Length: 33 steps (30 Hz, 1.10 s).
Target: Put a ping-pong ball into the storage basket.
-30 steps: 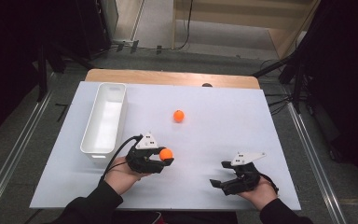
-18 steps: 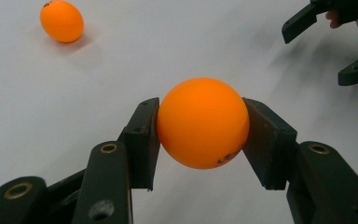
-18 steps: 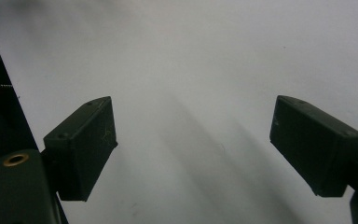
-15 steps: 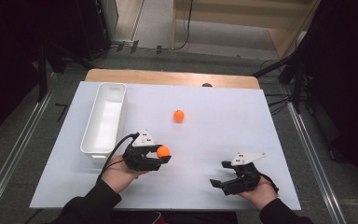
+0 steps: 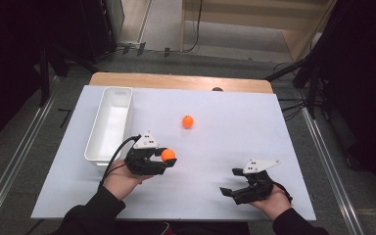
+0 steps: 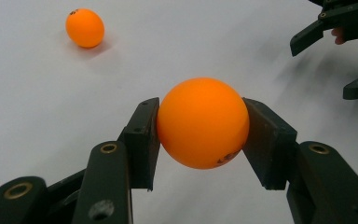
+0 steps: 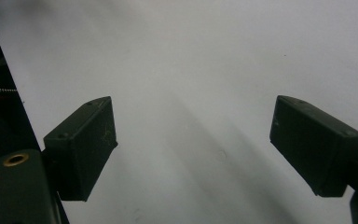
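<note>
My left gripper (image 5: 167, 157) is shut on an orange ball (image 5: 168, 154), held just above the white table top beside the tray's near end. In the left gripper view the ball (image 6: 203, 122) sits squeezed between both black pads (image 6: 142, 140). A second orange ball (image 5: 188, 121) lies loose on the table farther back, also seen as the ball (image 6: 85, 27) at upper left in the left gripper view. My right gripper (image 5: 231, 182) rests near the table's front right, open, with nothing between its fingers (image 7: 81, 140).
A long white tray (image 5: 98, 142) stands along the left side of the white table (image 5: 235, 122), with nothing inside. A wooden edge (image 5: 176, 81) runs behind the table. The floor and dark stands surround it.
My left gripper with the ball has shifted slightly left and back toward the tray. The right gripper and the loose ball have stayed put.
</note>
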Each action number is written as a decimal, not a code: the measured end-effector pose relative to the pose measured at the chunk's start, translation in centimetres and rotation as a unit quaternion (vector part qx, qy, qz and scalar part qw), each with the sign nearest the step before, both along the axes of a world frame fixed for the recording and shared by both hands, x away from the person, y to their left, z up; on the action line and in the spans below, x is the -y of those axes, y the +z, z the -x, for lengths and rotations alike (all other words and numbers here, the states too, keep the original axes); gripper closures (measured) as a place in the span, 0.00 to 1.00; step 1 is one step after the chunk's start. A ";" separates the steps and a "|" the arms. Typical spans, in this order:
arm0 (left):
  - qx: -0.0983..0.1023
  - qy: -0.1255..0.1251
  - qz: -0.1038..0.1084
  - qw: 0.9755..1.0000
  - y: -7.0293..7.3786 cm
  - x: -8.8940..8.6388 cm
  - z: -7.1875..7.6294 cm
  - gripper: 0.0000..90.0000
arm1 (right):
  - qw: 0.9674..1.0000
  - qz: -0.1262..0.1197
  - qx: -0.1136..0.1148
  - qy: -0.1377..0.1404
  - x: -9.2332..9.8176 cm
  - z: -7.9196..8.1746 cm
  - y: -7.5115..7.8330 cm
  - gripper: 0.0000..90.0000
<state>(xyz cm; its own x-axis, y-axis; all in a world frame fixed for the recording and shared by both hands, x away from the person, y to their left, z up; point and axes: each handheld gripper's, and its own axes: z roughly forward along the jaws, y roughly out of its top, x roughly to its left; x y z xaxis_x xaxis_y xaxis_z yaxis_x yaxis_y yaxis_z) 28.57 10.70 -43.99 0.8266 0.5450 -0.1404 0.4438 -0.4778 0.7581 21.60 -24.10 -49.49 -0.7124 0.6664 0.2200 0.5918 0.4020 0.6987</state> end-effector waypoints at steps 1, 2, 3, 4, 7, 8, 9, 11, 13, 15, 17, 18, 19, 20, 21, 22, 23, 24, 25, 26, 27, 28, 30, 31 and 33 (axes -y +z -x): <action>0.000 0.001 0.000 1.000 0.0 0.0 -0.1 0.56 | 1.000 0.001 -0.001 -0.001 0.0 0.0 0.0 0.15; -0.001 0.003 0.000 1.000 0.0 -0.1 -0.1 0.56 | 1.000 0.001 -0.001 -0.001 0.0 0.0 0.0 0.15; 0.000 0.004 -0.001 1.000 0.0 -0.2 -0.2 0.56 | 1.000 0.000 -0.002 -0.001 0.0 0.0 0.0 0.15; -0.001 0.006 0.001 1.000 0.1 -0.2 -0.2 0.56 | 1.000 0.000 0.000 -0.001 0.0 -0.1 0.0 0.15; 0.003 0.009 -0.003 1.000 0.2 -0.4 -0.3 0.56 | 1.000 0.003 0.000 -0.004 0.1 -0.2 -0.1 0.15; 0.005 0.008 -0.002 1.000 0.3 -0.5 -0.3 0.56 | 1.000 0.003 0.000 -0.005 0.1 -0.2 -0.1 0.15; 0.006 0.011 -0.001 1.000 0.3 -0.6 -0.3 0.56 | 1.000 0.003 0.000 -0.004 0.1 -0.2 -0.1 0.15; 0.005 0.012 -0.001 1.000 0.4 -0.8 -0.4 0.56 | 1.000 0.004 0.004 -0.003 0.1 -0.2 -0.1 0.15; 0.003 0.016 0.001 1.000 0.5 -0.9 -0.6 0.56 | 1.000 0.003 0.000 -0.005 0.1 -0.1 0.0 0.15; 0.001 0.021 0.002 1.000 0.6 -1.1 -0.8 0.56 | 1.000 0.002 0.001 -0.006 0.1 -0.1 -0.1 0.15; 0.001 0.026 0.002 1.000 0.7 -1.2 -0.9 0.56 | 1.000 0.003 -0.001 -0.005 0.2 -0.1 -0.1 0.15; 0.003 0.029 0.001 1.000 0.7 -1.3 -0.8 0.56 | 1.000 0.004 0.000 -0.004 0.2 -0.2 -0.1 0.15; 0.006 0.030 -0.001 1.000 0.8 -1.3 -0.9 0.56 | 1.000 0.003 0.000 -0.004 0.1 -0.1 -0.1 0.15; 0.009 0.030 -0.004 0.999 0.8 -1.4 -0.9 0.56 | 1.000 0.003 0.001 -0.002 0.2 -0.1 -0.1 0.15; 0.008 0.031 -0.004 0.999 0.8 -1.4 -1.0 0.56 | 1.000 0.001 0.000 -0.001 0.1 -0.1 -0.1 0.15; 0.006 0.033 -0.003 0.999 0.8 -1.5 -1.0 0.56 | 1.000 0.000 0.000 -0.001 0.1 -0.1 -0.1 0.15; 0.006 0.034 -0.004 0.999 0.8 -1.6 -1.1 0.56 | 1.000 0.000 0.001 0.001 0.1 -0.1 -0.1 0.15; 0.004 0.037 -0.004 0.999 0.8 -1.7 -1.2 0.56 | 1.000 -0.001 0.002 0.000 0.1 -0.1 -0.1 0.15; 0.002 0.039 -0.004 0.999 0.8 -1.8 -1.3 0.56 | 1.000 -0.002 0.002 0.001 0.1 -0.1 -0.1 0.15; 0.000 0.041 -0.002 0.999 0.8 -1.8 -1.3 0.56 | 1.000 -0.002 0.001 0.000 0.2 -0.1 0.0 0.15; 0.000 0.040 -0.004 0.999 0.9 -2.0 -1.4 0.56 | 1.000 -0.001 0.000 0.001 0.2 -0.1 -0.1 0.15; 0.000 0.040 -0.002 0.999 0.9 -2.0 -1.4 0.56 | 1.000 -0.001 -0.001 -0.002 0.1 -0.1 -0.1 0.15; 0.001 0.042 -0.001 0.999 1.0 -2.2 -1.5 0.56 | 1.000 0.000 -0.003 -0.001 0.1 -0.1 0.0 0.15; 0.000 0.043 -0.003 0.999 1.1 -2.3 -1.5 0.56 | 1.000 0.000 -0.005 -0.001 0.1 -0.1 0.0 0.15; -0.001 0.044 0.000 0.999 1.2 -2.5 -1.6 0.56 | 1.000 0.000 -0.005 -0.001 0.0 0.0 0.0 0.15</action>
<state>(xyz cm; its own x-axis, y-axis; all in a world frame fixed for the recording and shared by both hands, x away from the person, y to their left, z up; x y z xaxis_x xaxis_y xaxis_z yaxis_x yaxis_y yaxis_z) 30.18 13.25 -42.82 0.7749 0.6161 -0.1413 0.4855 -0.4369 0.7573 21.64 -24.15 -49.50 -0.7088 0.6679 0.2269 0.5995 0.4009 0.6927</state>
